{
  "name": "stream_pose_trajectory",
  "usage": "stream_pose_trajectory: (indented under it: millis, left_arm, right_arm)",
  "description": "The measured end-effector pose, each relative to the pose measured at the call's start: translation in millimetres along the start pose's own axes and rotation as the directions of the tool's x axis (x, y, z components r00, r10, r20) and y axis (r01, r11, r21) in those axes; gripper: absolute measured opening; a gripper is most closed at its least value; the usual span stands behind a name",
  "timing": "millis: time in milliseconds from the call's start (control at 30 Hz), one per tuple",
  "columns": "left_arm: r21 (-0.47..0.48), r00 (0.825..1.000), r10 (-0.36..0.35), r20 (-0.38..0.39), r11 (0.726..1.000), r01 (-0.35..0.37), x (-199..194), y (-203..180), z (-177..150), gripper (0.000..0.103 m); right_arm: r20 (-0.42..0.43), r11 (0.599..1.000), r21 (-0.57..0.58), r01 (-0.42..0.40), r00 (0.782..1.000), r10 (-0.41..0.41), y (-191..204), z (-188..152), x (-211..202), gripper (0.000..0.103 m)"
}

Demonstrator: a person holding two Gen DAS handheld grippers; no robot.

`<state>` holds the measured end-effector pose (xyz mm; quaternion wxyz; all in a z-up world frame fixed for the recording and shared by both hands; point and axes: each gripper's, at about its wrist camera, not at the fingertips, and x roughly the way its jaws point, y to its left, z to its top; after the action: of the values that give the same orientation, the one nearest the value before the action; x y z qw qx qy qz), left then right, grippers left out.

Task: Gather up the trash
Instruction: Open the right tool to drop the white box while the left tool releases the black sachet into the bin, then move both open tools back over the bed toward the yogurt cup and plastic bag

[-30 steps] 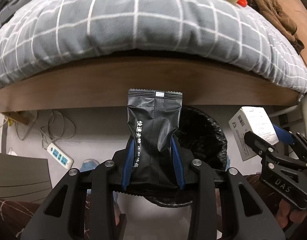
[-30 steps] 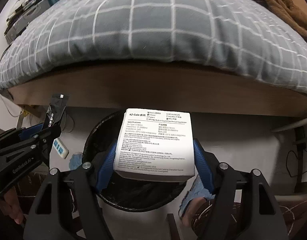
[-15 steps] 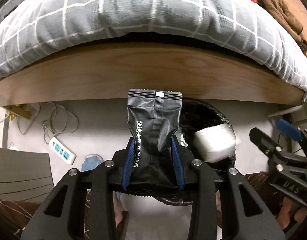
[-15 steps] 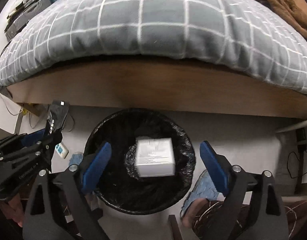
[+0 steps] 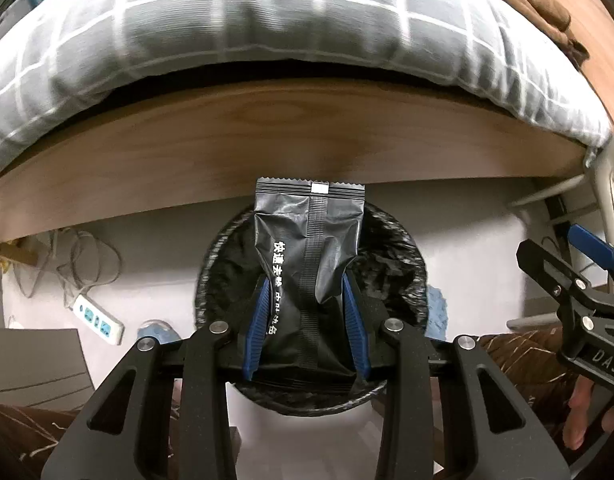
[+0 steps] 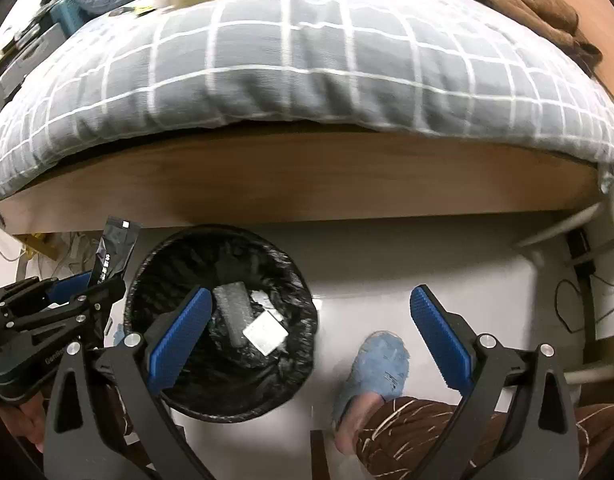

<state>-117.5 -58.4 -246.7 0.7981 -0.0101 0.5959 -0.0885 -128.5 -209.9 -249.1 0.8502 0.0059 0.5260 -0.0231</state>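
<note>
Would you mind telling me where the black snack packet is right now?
The black snack packet is clamped upright in the left gripper, directly over the black-lined trash bin beside the bed. In the right wrist view it sits at the far left.

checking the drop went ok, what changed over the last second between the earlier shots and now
The right tongs let go of the white box; it fell into the black-lined bin, and their jaws are opening with nothing between them. They have shifted right, off the bin. The left tongs moved over the bin. Unchanged: they are shut on the black sachet.
</note>
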Motion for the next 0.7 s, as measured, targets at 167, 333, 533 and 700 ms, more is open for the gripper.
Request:
stream_pose_trajectory:
  millis: [167, 333, 533, 700]
  left_arm:
    - [0.034, 1.000, 0.003, 0.019, 0.999, -0.004, 3, -15, -1, 0.044]
    - [0.047, 0.999, 0.035, 0.031, 0.998, -0.036, 3, -19, -1, 0.055]
    - [0.020, 0.998, 0.043, 0.044, 0.999, -0.044, -2, -14, 3, 0.070]
    - [0.006, 0.992, 0.076, 0.097, 0.997, -0.077, -18, -9, 8, 0.087]
  right_arm:
    - [0.005, 1.000, 0.020, 0.001, 1.000, -0.001, -12, -4, -8, 0.095]
    - [0.023, 1.000, 0.004, 0.002, 1.000, -0.003, -11, -2, -11, 0.095]
    - [0.042, 1.000, 0.000, 0.009, 0.999, -0.009, -9, 4, -19, 0.095]
    - [0.080, 1.000, -0.007, 0.009, 0.997, -0.009, -5, 13, -29, 0.095]
